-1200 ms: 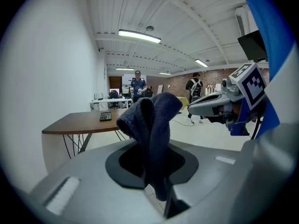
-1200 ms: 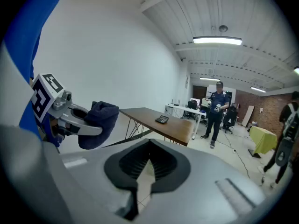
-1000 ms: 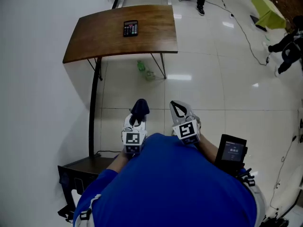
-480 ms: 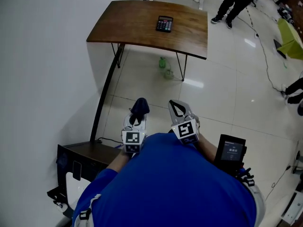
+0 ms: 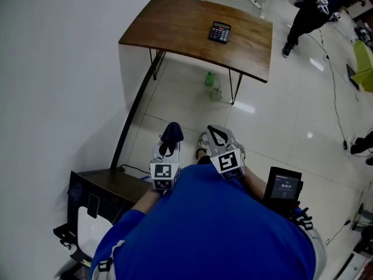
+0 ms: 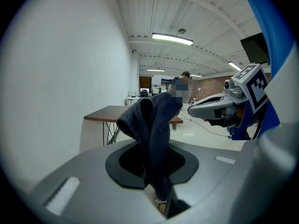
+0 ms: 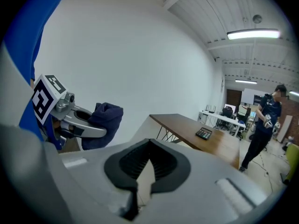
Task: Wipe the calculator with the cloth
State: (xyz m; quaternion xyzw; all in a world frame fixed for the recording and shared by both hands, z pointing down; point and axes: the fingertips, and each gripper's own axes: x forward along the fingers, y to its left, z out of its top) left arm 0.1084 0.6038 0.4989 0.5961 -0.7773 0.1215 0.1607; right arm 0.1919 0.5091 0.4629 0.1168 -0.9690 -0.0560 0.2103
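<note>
Grip: the left gripper [image 5: 167,147] is clamping the cloth [image 5: 172,132]. In the left gripper view its fingers are pressing together on the dark blue cloth, which is bunching up above them. The right gripper [image 5: 218,135] is carrying nothing; its ribbed fingers [image 7: 165,167] are meeting at the tips. Both grippers are hanging close to the body, side by side, over the tiled floor [image 5: 274,121].

Task item: the calculator [image 5: 220,32] is lying flat on the brown table [image 5: 169,25], well apart from both grippers. It is sitting right of centre, nearer the far edge than the near one, with bare wood on all four sides.

Writing: the left marker cube [image 5: 164,172] and the right marker cube [image 5: 231,161] are showing black-and-white square patterns only. A device with a lit screen [image 5: 284,186] is sitting by the right arm; its print is too small to read. The calculator's key legends are likewise too small.

Room: the table's left end is standing near the white wall [image 5: 52,69]. Open floor is lying between the grippers and the table. A green bottle [image 5: 210,79] is standing on the floor under the table, beside a leg. A dark cabinet [image 5: 99,186] is sitting low at the left. A person in black [image 5: 312,7] is standing beyond the table's right end.
</note>
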